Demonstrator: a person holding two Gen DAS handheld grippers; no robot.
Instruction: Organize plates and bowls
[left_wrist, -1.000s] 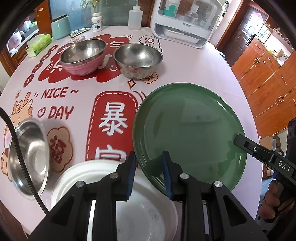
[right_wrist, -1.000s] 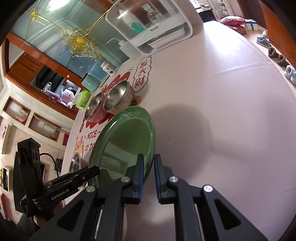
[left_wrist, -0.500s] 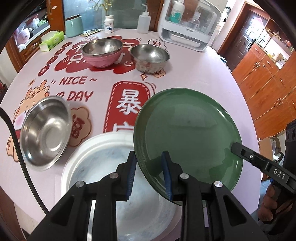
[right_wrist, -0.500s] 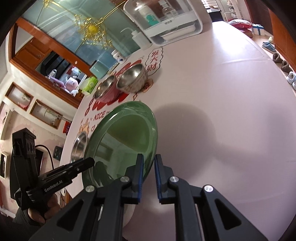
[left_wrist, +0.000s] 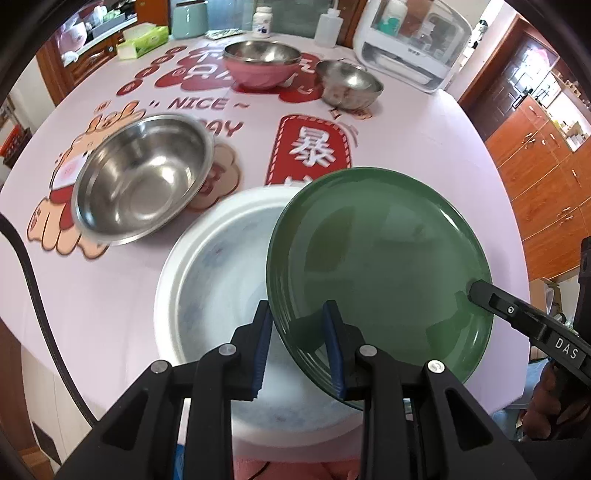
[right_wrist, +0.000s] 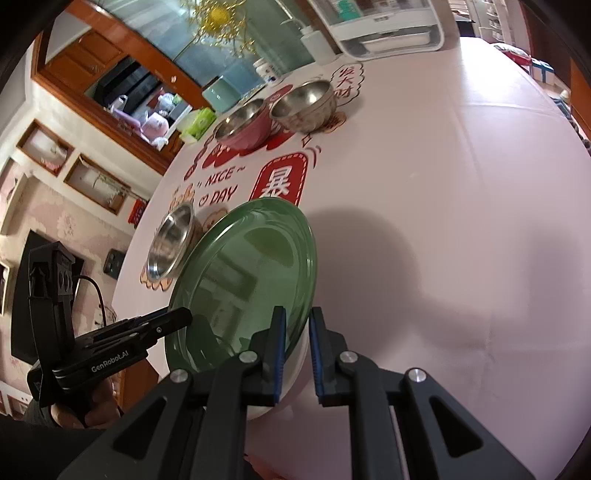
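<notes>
A: Pink printed cloth covers the round surface (left_wrist: 417, 147), with wooden cabinets off to one side. Where do we stand?

B: We hold the green plate (left_wrist: 380, 266) between both tools. Our left hand-held gripper (left_wrist: 297, 343) has its jaws narrow on the near rim, one pad under and one on top. Our right hand-held gripper (right_wrist: 297, 354) pinches the opposite rim, jaws nearly closed.

A: And where does it go?

B: Onto the white plate (left_wrist: 221, 266), we judge. That one lies flat on the cloth, to the left of and beneath the green one in the left view. The green plate hangs tilted above it, overlapping its right half, not yet centred.

A: Which hand is nearer?

B: The left; its fingers sit right over the white plate. Both plates are round, so no long axis matters, only matching the centres and levelling the tilt.

A: Materials?

B: Both plates look glazed, smooth and glossy, so slippery under the pads. The white one is faintly marbled. A steel bowl (left_wrist: 144, 177) stands just beside the white plate, shiny and deep. A pink bowl (left_wrist: 258, 72) and another steel one (left_wrist: 349, 85) sit well apart at the far side.
</notes>
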